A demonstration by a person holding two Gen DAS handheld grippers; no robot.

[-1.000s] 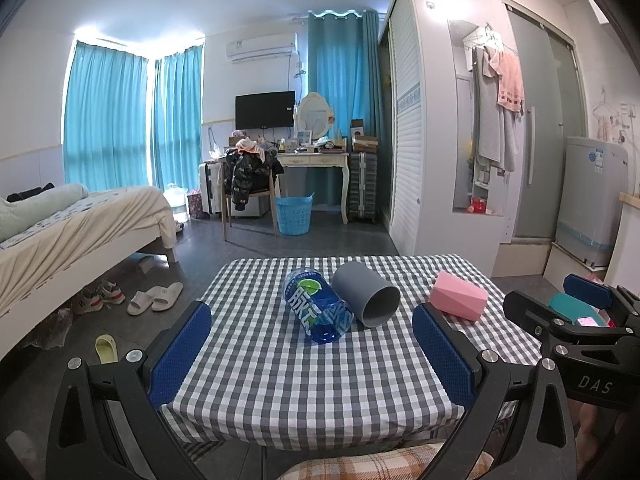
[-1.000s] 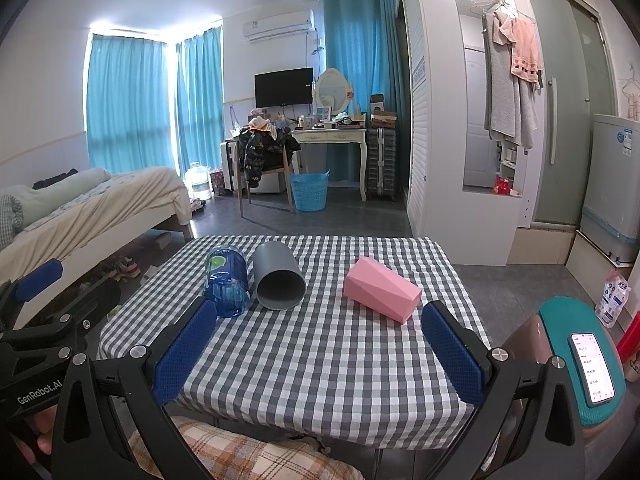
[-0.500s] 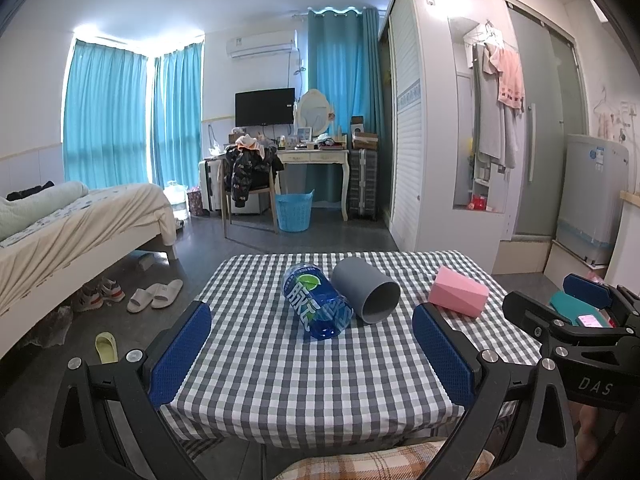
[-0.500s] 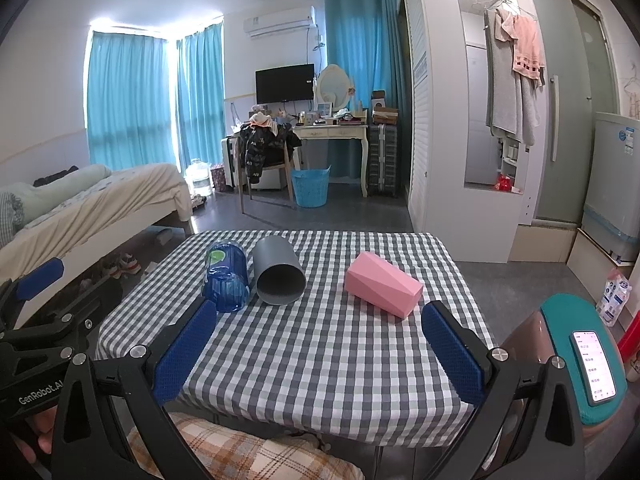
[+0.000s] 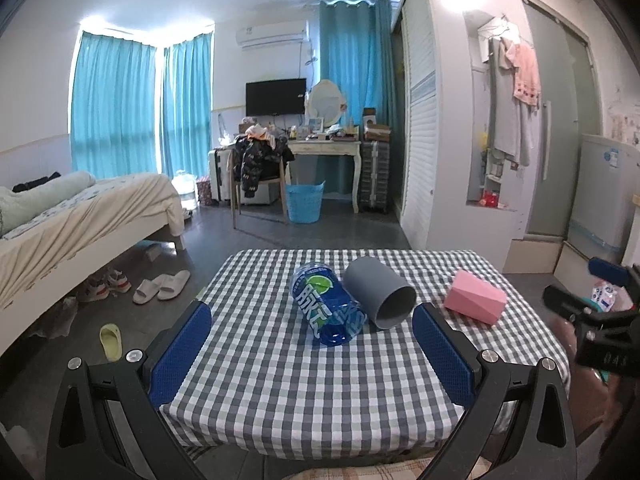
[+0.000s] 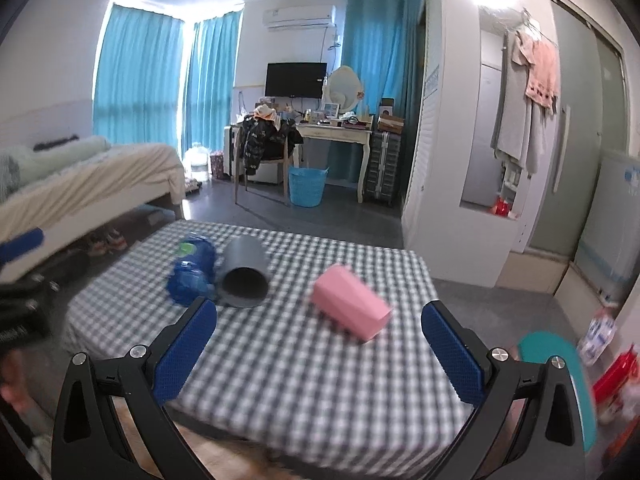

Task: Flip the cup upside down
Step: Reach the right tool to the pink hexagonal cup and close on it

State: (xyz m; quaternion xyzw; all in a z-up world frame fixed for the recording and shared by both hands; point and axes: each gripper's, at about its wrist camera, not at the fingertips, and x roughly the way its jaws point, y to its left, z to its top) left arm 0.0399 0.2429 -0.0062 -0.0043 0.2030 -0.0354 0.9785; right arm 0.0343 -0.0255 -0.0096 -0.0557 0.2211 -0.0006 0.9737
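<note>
Bedroom, teal curtains (image 5: 114,108), bed (image 5: 80,216), white desk (image 5: 324,148), wall television (image 5: 275,97), grey floor (image 5: 340,228)

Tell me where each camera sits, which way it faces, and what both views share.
Left wrist: rides the left gripper, looking forward over the table at the blue cup and gray cup, both on their sides; its own open fingers show, and the right gripper at the right edge.
Right wrist: rides the right gripper, aimed toward the pink cup; image blurred; its own open fingers show.
Shared: table, all three cups, blue basket, bed.
</note>
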